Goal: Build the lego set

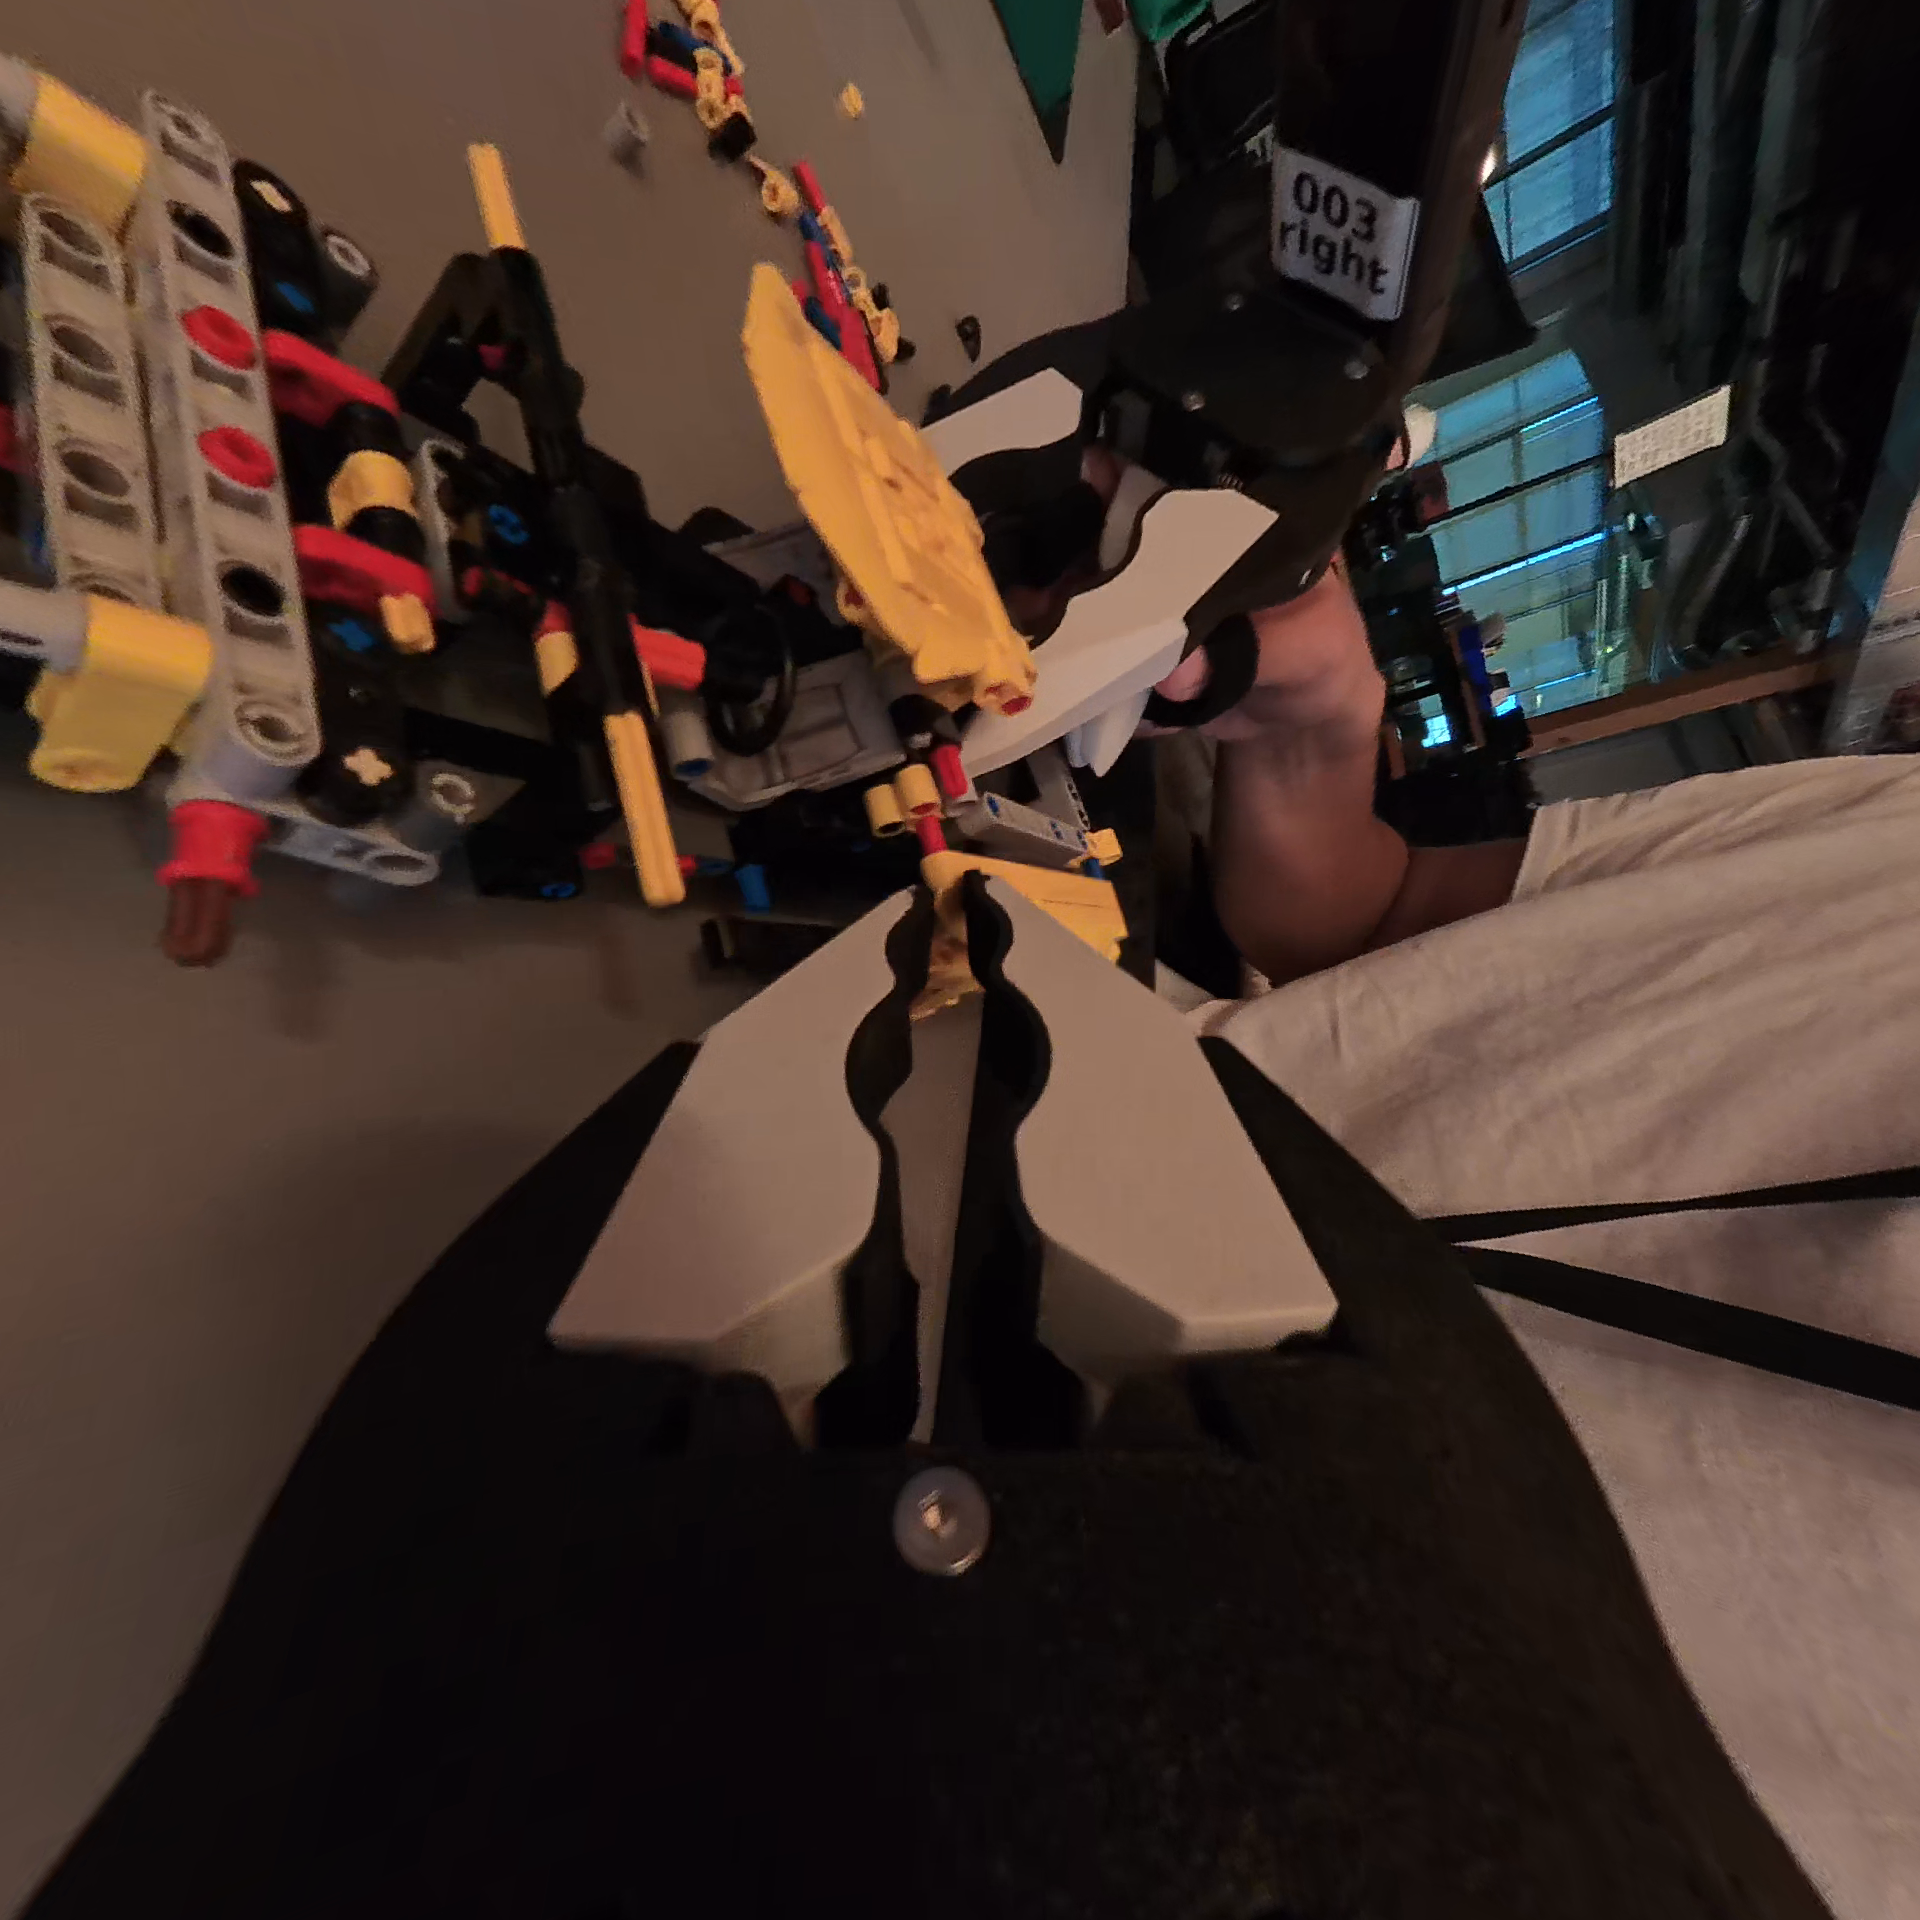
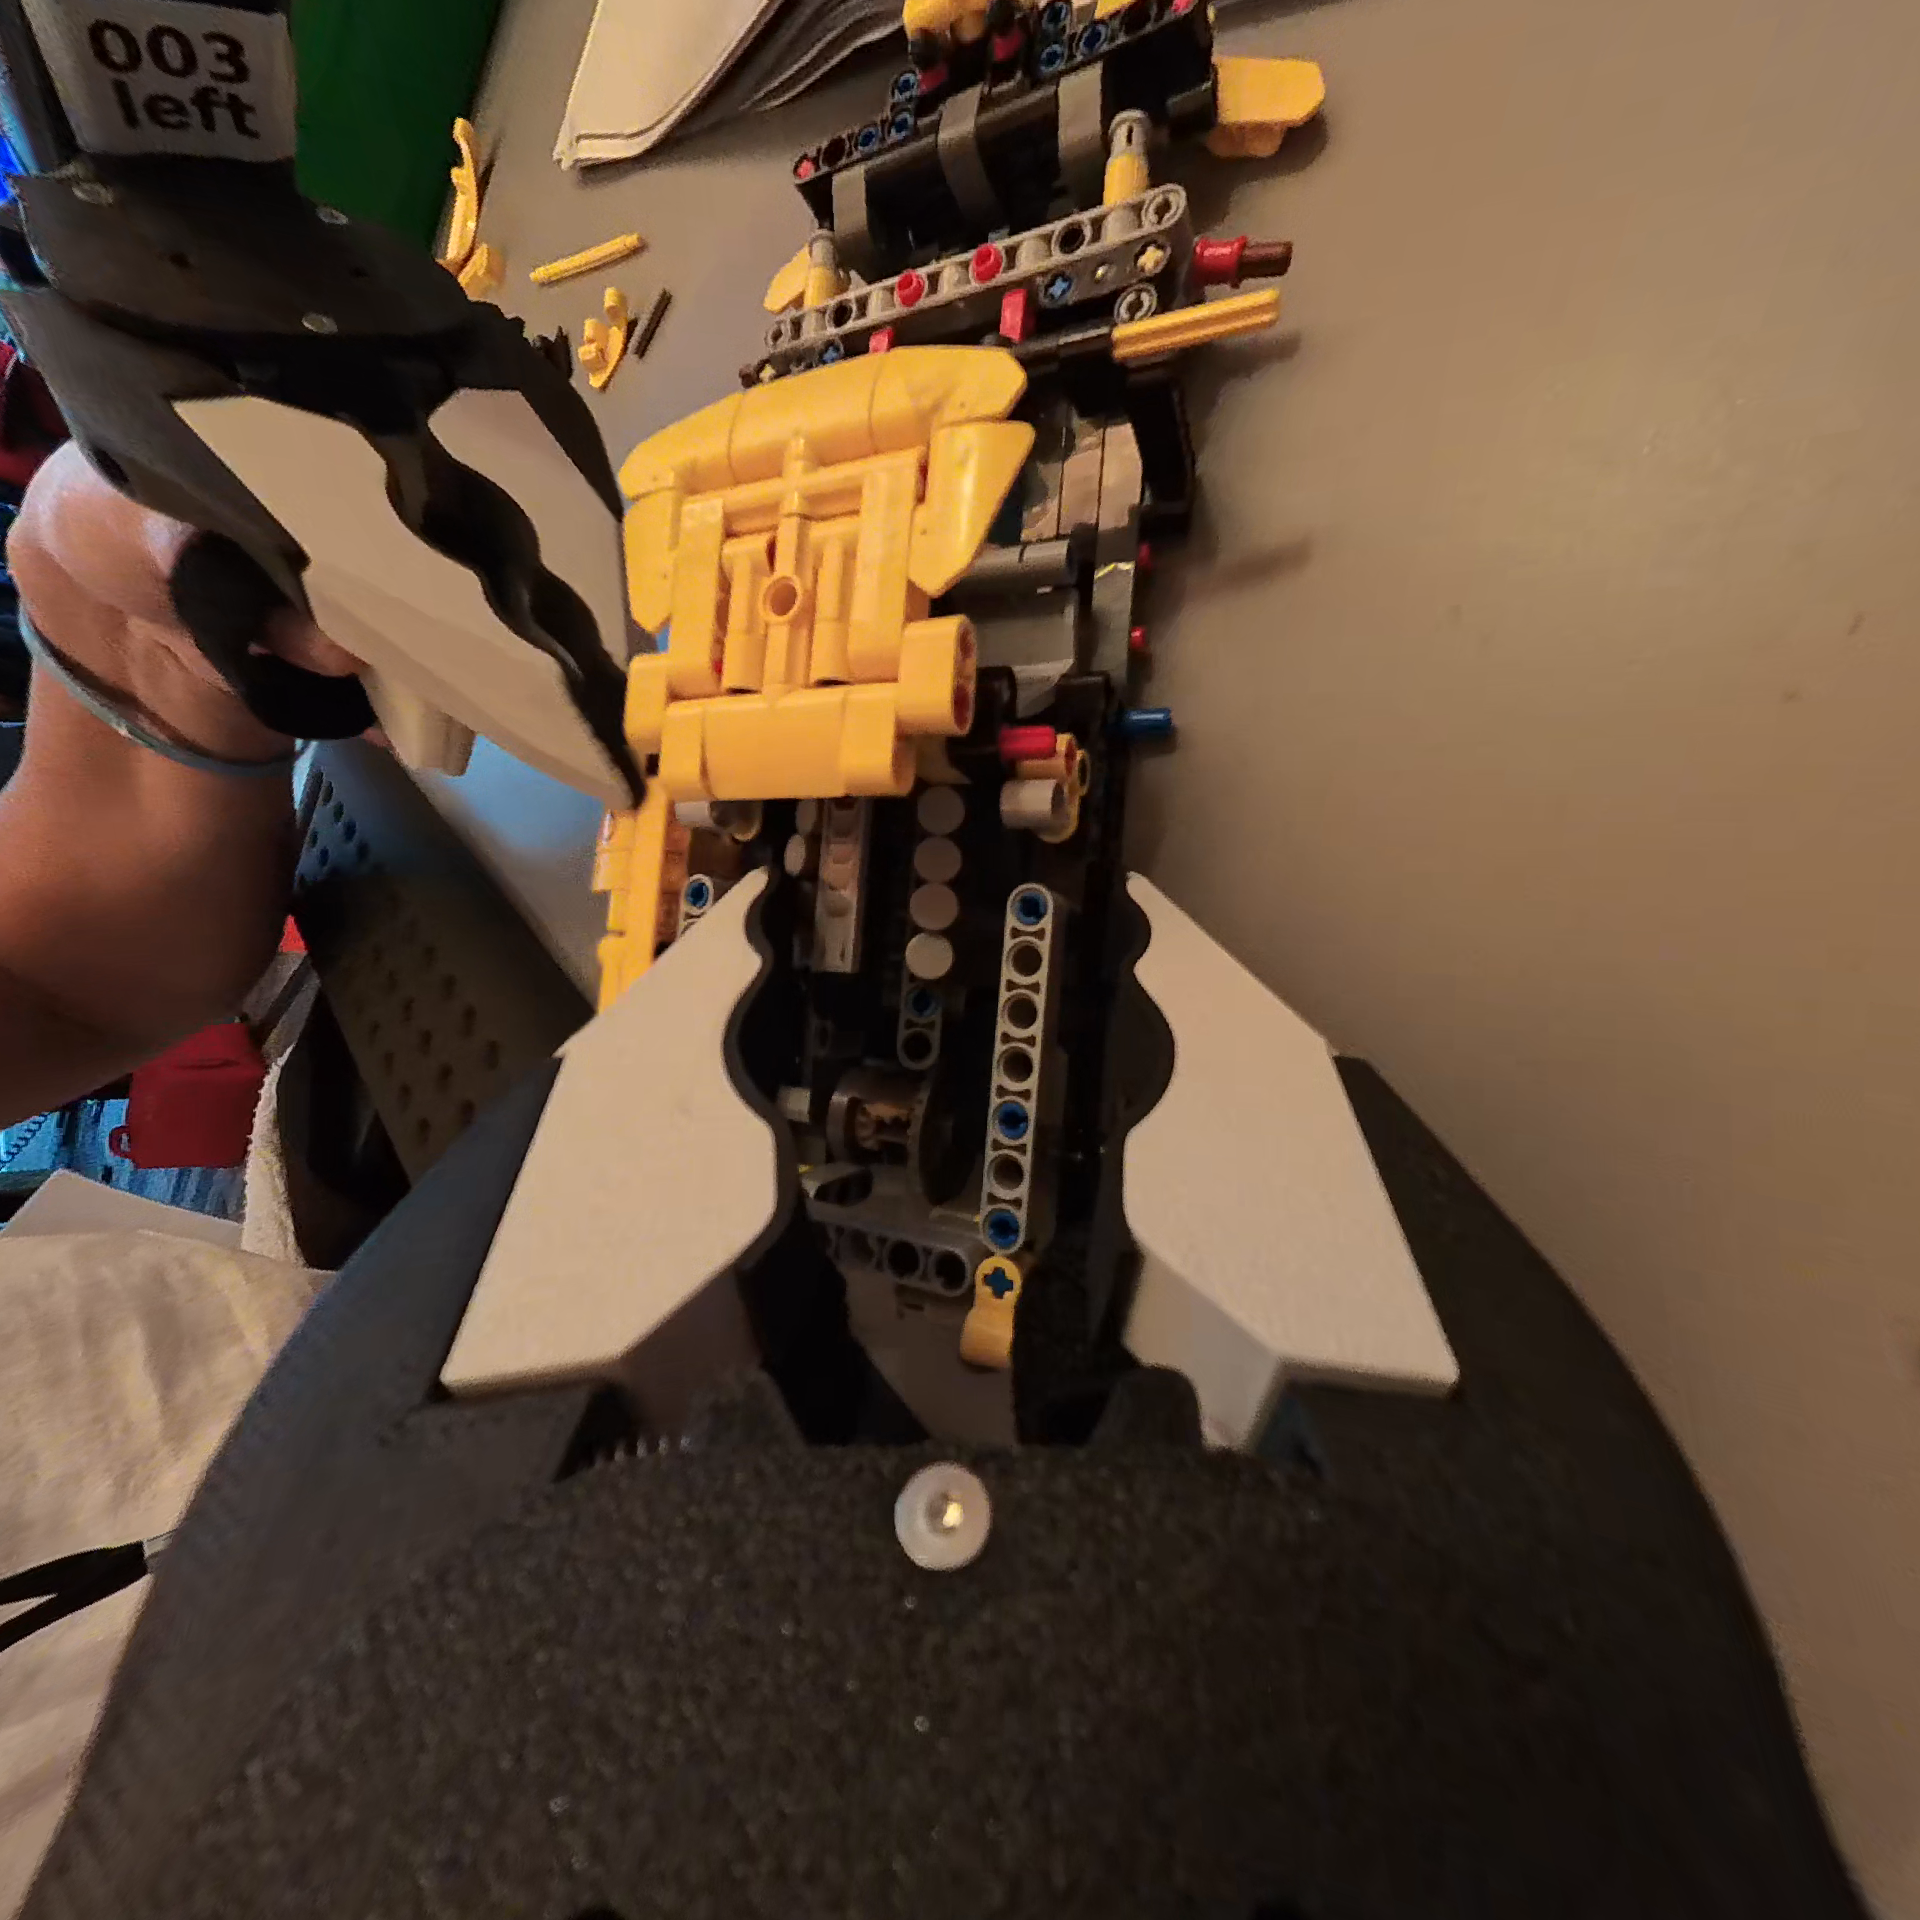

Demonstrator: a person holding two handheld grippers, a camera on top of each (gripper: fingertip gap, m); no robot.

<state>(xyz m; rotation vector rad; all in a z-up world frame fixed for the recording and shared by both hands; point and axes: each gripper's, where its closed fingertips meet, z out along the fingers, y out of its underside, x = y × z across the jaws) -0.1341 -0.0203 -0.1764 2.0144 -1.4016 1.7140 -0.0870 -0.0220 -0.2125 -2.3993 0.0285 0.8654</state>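
Yellow-panelled lego car (image 2: 935, 831) lies lengthwise ahead.

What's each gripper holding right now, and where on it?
Left gripper is shut on the lego car's yellow side piece, at its edge. Right gripper is open, straddling the lego car, gripping nothing.

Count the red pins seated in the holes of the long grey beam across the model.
2 red pins, both in the grey beam near its middle: one, the other just beside it. Others may be hidden.
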